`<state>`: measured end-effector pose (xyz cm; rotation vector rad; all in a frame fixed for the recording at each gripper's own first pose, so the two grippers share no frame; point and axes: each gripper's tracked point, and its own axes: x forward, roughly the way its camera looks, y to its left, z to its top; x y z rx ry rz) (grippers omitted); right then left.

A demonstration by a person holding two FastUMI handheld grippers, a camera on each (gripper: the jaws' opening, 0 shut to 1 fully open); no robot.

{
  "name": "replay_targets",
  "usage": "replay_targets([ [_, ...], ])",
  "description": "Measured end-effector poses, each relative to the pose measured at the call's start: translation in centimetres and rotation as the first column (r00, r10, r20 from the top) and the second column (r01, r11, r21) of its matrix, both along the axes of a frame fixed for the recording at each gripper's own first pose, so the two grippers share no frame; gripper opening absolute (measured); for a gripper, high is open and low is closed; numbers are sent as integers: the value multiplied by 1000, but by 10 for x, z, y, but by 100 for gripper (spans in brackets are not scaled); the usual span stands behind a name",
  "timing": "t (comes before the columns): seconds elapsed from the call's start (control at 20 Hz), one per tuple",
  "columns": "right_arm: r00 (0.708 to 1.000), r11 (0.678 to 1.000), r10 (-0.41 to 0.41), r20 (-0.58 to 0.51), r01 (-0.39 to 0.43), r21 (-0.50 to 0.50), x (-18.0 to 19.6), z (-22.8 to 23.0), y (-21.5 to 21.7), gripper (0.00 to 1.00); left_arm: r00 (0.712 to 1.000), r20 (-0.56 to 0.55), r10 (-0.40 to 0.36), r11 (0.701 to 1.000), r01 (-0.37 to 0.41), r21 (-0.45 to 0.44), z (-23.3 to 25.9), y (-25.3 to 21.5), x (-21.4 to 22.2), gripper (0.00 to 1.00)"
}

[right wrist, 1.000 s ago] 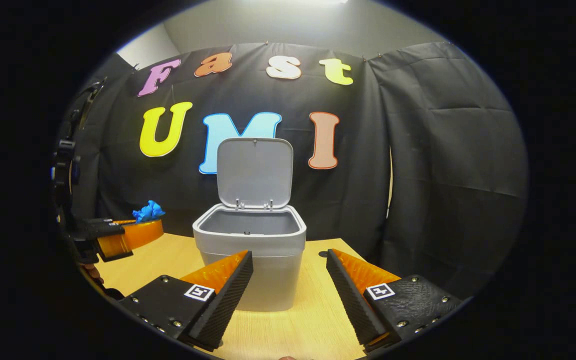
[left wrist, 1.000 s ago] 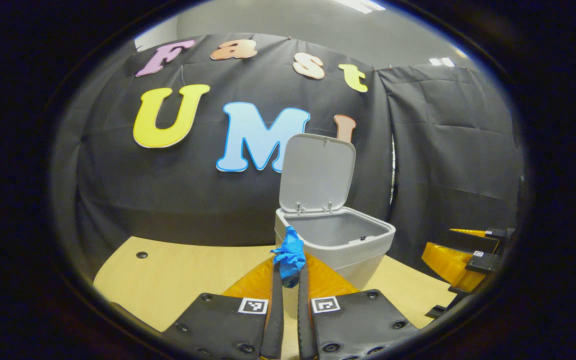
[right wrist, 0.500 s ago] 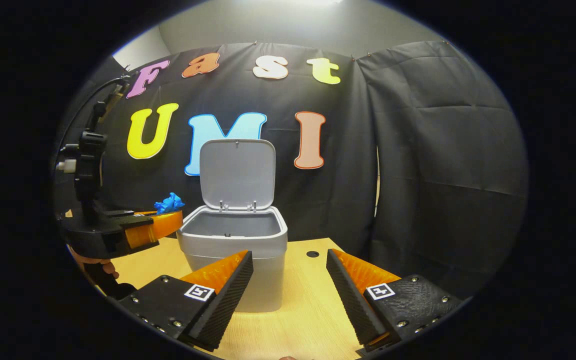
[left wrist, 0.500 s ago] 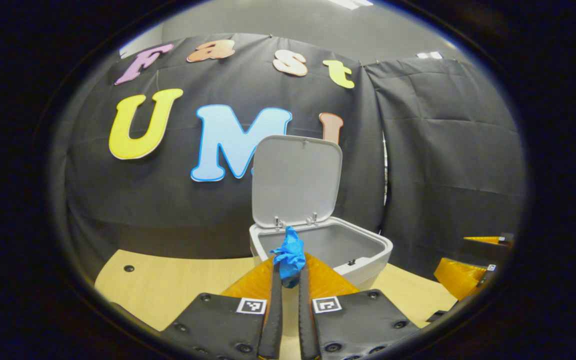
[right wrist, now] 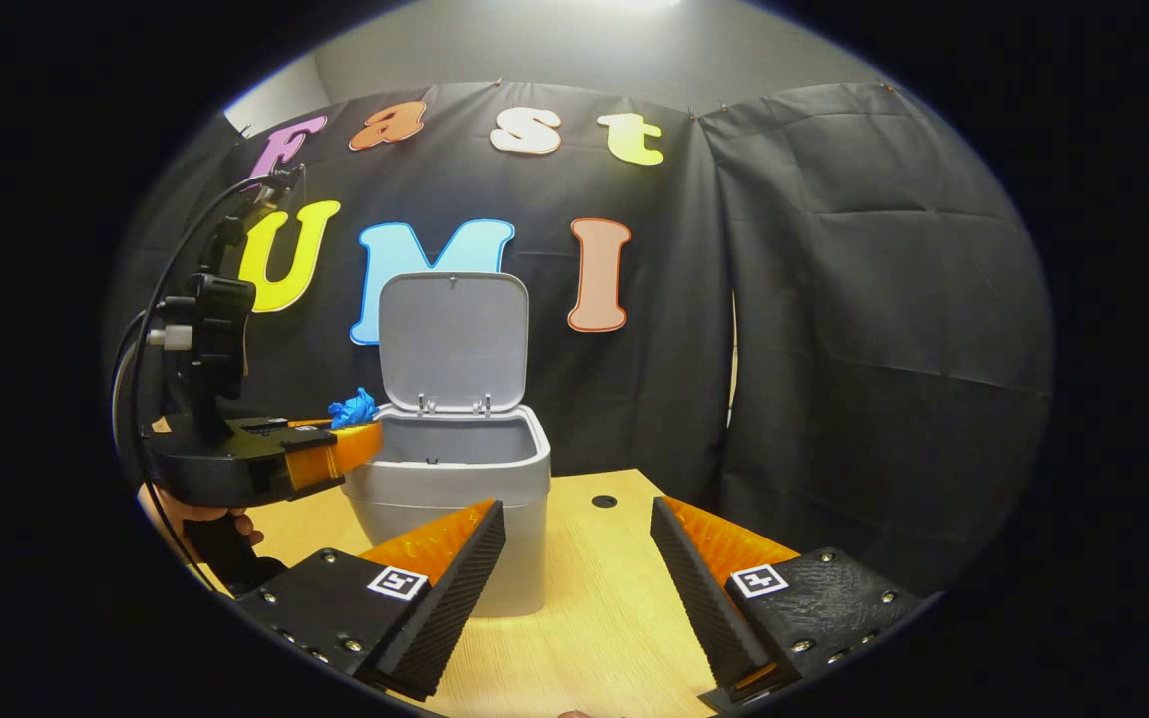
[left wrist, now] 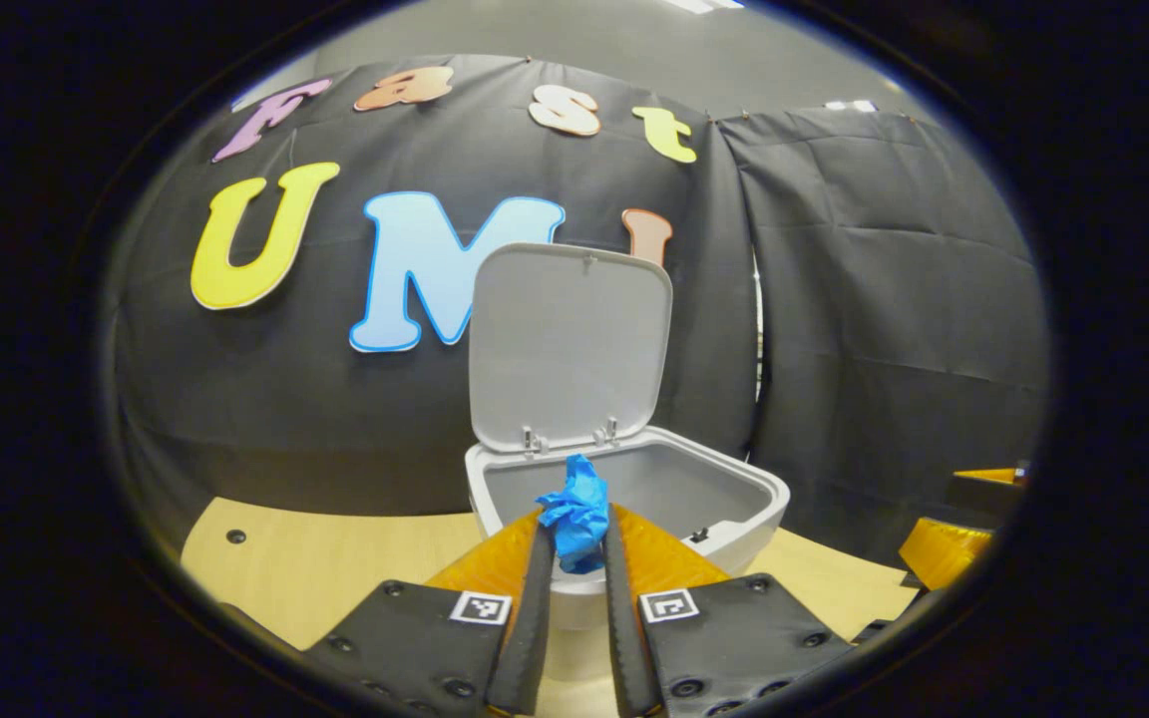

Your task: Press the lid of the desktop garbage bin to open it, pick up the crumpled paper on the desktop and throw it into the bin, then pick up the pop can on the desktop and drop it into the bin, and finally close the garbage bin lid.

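In the left gripper view I am looking along my left gripper (left wrist: pixel 574 543), whose two fingers are pinching a crumpled wad of blue paper (left wrist: pixel 575 513) between their tips at the lower centre of the frame. The wad is sitting right at the near rim of the grey plastic desktop bin (left wrist: pixel 734 519), which is filling the middle of the picture, its hinged grey lid (left wrist: pixel 568 344) standing upright and open behind the mouth. The bin's inside is showing bare grey walls. The light wooden desktop (left wrist: pixel 305 563) is spreading across the lower left, with a small dark hole in it. In the right gripper view my right gripper (right wrist: pixel 574 553) is hovering low at the bottom centre, its fingers spread wide apart and holding nothing, above the wood. There the bin (right wrist: pixel 465 479) is sitting left of centre with its lid (right wrist: pixel 453 339) raised, and the left gripper (right wrist: pixel 360 439) is reaching in from the left edge, the blue paper (right wrist: pixel 353 408) at its tips touching the bin's left rim. A hand (right wrist: pixel 191 519) is gripping its handle at lower left.
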<state>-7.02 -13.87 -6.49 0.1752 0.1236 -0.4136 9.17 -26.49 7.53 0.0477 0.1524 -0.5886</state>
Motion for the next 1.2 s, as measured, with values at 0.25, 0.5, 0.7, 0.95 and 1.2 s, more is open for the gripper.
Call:
replay_targets([
  [0.25,1000,1000,-13,-13,13,-1,-3,-3,-3,95,1000,9,-5,1000,5,-1,1,-5,2,37],
  [0.5,1000,1000,-18,-17,18,-1,-5,-4,-1,95,1000,8,-9,1000,9,-4,0,-6,4,50],
  [0.7,1000,1000,-18,-19,18,-4,-8,-3,0,95,1000,12,-11,1000,11,-8,-1,-6,5,54],
  [0.95,1000,1000,-17,-18,17,-8,-8,-1,3,95,1000,17,-16,1000,17,-14,3,-4,1,72],
  [1.2,1000,1000,-2,-13,2,-24,-8,2,10,95,999,30,-14,1000,15,-20,5,2,-7,89],
])
